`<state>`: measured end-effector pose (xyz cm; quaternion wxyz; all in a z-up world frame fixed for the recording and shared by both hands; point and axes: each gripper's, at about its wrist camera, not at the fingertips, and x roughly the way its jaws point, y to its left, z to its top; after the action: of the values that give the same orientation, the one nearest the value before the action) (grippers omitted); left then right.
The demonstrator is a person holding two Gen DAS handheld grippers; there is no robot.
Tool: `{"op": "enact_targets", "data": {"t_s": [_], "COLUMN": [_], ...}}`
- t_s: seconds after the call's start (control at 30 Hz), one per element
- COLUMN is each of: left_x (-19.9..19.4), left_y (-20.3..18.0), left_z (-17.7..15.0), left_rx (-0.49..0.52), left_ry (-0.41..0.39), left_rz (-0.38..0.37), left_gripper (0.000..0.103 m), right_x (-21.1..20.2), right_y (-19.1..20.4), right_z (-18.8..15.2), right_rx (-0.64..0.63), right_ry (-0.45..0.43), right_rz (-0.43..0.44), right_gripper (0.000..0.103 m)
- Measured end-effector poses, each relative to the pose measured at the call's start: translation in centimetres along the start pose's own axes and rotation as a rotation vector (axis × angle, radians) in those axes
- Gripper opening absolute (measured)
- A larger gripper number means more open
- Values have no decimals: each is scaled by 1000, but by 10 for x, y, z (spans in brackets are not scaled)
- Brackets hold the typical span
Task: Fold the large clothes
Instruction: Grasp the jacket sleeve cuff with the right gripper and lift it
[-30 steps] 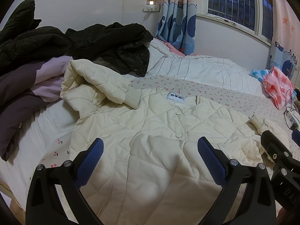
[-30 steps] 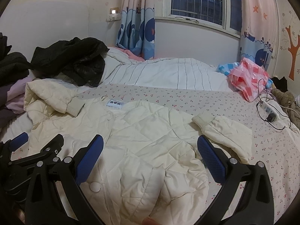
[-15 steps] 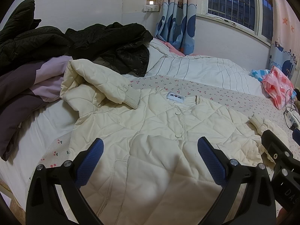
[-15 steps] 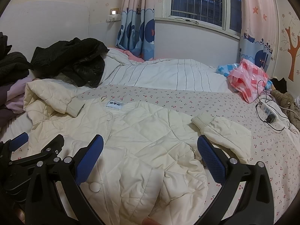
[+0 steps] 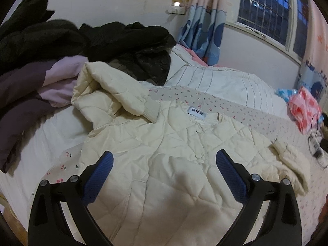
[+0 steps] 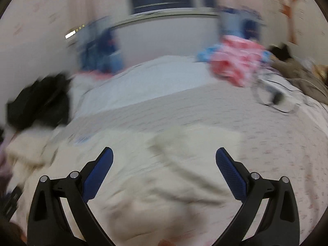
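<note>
R gripper swung rightward, view blurred; cream quilted jacket flat, buttoned; both grippers' jaws spread, empty.

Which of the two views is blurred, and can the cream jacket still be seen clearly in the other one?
The right wrist view is smeared by motion: the cream jacket shows no stitching, only the right gripper stays sharp. The left wrist view is clear: quilting, buttons and the neck label are readable, with a soft shadow low on the jacket.

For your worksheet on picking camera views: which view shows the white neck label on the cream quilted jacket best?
The left wrist view: the white neck label is sharp on the cream quilted jacket. The right wrist view is motion-blurred; the jacket is a pale smear there and the label cannot be made out.
</note>
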<state>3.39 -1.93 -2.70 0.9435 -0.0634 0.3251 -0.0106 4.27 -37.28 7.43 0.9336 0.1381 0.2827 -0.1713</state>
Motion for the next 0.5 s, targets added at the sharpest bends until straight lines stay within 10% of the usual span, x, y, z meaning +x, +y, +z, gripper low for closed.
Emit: {"op": "enact_targets", "data": {"t_s": [0.4, 0.5], "left_x": [8, 11], "left_y": [10, 11], "left_z": [6, 7], "left_rx": [-25, -18], "left_ry": [32, 37], "left_rz": [2, 4], "left_gripper": [96, 96], "right_x": [154, 204], "right_y": [58, 68], "right_z": [-9, -28], "right_rx": [-516, -632], "right_ry": [273, 347], "right_rz": [-39, -176], "right_gripper": [97, 96]}}
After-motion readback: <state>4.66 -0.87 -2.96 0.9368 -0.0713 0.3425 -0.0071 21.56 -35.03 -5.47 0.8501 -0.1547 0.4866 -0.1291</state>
